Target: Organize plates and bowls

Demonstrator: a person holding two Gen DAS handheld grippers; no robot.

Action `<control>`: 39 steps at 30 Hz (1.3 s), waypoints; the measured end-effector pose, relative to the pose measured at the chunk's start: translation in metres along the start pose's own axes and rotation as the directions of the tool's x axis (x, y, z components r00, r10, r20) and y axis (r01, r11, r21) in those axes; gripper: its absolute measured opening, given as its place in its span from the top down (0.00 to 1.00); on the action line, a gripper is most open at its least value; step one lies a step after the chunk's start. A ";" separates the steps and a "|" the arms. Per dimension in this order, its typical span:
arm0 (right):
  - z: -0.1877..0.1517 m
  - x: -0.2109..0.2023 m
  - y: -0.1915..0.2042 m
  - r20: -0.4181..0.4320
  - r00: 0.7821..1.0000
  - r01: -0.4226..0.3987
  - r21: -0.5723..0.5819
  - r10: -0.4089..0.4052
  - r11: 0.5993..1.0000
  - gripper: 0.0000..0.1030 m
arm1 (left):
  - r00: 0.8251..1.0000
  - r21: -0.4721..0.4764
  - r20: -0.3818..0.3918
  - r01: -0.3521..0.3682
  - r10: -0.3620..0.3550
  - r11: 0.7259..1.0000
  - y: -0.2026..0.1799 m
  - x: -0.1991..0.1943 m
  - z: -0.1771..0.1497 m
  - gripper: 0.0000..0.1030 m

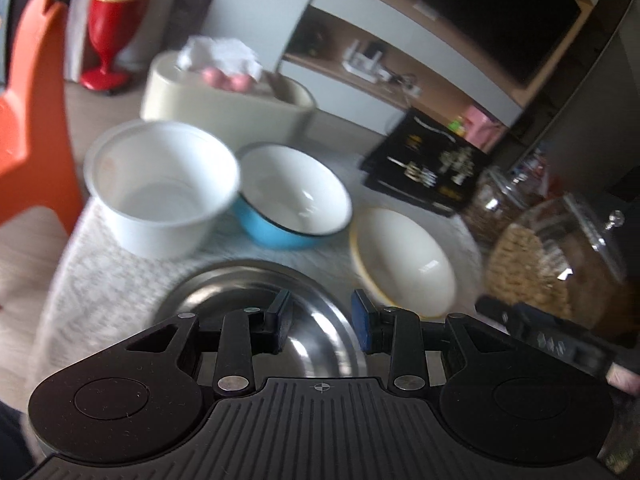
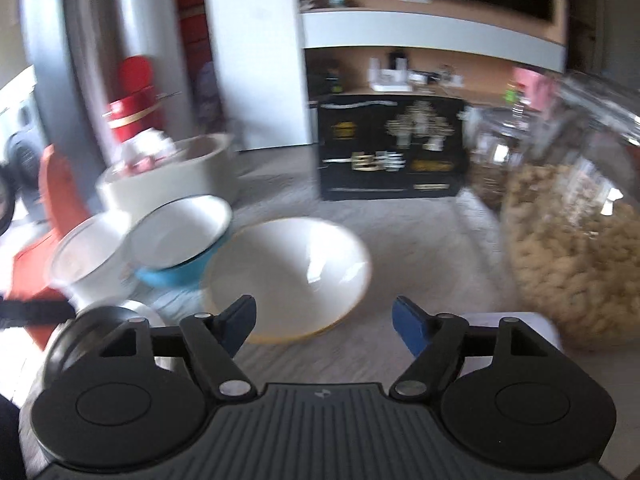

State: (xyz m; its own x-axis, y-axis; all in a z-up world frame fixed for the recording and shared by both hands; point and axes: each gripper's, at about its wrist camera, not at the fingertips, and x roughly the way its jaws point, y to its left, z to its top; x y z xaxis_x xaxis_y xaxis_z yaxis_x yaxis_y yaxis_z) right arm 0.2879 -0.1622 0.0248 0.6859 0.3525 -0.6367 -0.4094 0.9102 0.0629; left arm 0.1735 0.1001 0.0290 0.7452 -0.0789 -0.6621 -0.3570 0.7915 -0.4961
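Left wrist view: the left gripper hangs parted and empty over a steel plate. Beyond sit a white bowl, a blue bowl and a cream bowl, mouths up, near glass jars.

Right wrist view: the right gripper, released and empty, faces the cream bowl; only here a black box shows square-on.

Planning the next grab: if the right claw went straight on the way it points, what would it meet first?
Probably the cream bowl with the yellow rim, just ahead of the open right claw; blur leaves depth uncertain.
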 end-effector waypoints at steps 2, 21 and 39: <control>0.004 0.012 -0.018 -0.031 0.999 0.011 0.041 -0.010 0.999 0.25 | 0.999 -0.016 -0.020 0.026 -0.026 1.000 -0.007 0.009 0.000 0.66; 0.022 0.130 -0.044 -0.160 0.986 -0.052 -0.028 0.047 0.998 0.17 | 0.993 -0.045 -0.092 -0.071 0.067 0.996 -0.037 0.128 0.031 0.66; 0.000 0.131 -0.036 -0.263 0.943 -0.202 0.031 0.203 0.979 0.76 | 0.979 0.008 -0.193 -0.058 0.058 0.998 -0.054 0.151 0.021 0.70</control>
State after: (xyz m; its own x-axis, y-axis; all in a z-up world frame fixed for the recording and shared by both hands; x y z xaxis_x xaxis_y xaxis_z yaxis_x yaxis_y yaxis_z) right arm 0.3921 -0.1493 -0.0611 0.4056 0.4599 -0.7899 -0.5206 0.8266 0.2140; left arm 0.3168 0.0580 -0.0321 0.6003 -0.1482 -0.7859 -0.3946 0.7998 -0.4523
